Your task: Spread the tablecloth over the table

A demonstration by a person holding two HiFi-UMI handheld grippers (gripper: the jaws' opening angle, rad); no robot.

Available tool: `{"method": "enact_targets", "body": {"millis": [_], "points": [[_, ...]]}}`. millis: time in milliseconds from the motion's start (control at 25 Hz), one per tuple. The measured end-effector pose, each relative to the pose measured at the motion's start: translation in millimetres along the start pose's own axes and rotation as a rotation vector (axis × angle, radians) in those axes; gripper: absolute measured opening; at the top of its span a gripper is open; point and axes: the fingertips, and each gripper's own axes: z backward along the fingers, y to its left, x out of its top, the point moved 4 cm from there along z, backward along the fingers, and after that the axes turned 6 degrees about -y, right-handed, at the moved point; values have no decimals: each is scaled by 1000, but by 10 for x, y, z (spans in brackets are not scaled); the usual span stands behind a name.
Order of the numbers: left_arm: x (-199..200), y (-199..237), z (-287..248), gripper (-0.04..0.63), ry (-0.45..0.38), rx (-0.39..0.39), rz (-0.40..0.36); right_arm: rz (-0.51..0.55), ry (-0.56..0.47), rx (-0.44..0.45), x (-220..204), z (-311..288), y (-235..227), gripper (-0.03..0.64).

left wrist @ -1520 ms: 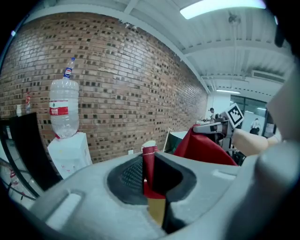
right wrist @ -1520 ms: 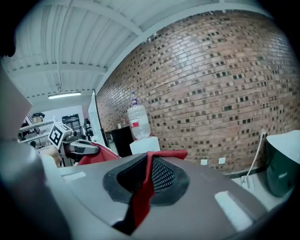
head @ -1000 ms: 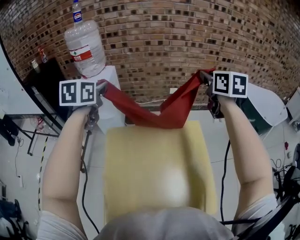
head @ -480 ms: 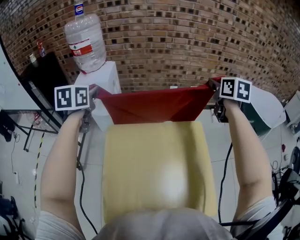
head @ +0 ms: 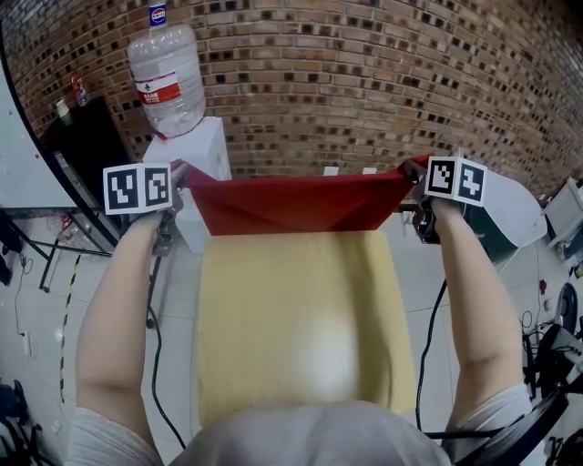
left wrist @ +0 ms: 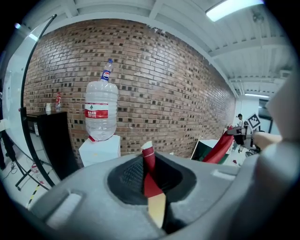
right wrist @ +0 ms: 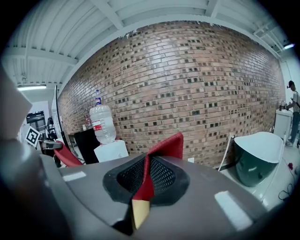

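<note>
Left claw and right claw are each pinched tight on a corner of the cloth. It's stretched between them at the far edge of the counter. Counter's uncovered, so I'd say the spreading's barely begun.

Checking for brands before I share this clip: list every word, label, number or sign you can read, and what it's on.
No text is legible.
Water jug, red label: print too blurred.
Small bottle atop it, blue label: too small.
Marker cubes: square patterns, no letters.
</note>
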Motion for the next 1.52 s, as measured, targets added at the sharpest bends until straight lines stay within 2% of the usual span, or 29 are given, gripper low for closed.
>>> {"method": "enact_targets", "body": {"millis": [240,480,560,760,1000,1080,1280,1520], "points": [[-242,-272,622,23,-30,31,-12,-44,-17,41,-228,618,54,8],[-957,-707,1380,23,-3,59,-19,-129,-9,67,-980,1432,-9,8],[-1292,-845,1582,23,24,71,3,-159,12,63,-1308,1680,-52,8],[-2059,-1082,2041,23,46,105,128,-207,53,43,-2111,2218,-122,8],[-2811,-1282,2559,23,111,158,175,-260,79,31,-2816,2759,-87,8],[-2963,-1365,2665,23,116,155,183,-242,89,22,-2950,2884,-110,8],[-3309,-1489,2903,23,156,122,171,-116,107,-14,-3237,3213,-38,8],[-3691,-1474,3089,23,191,137,191,-125,124,-27,-3637,3508,49,8]]}}
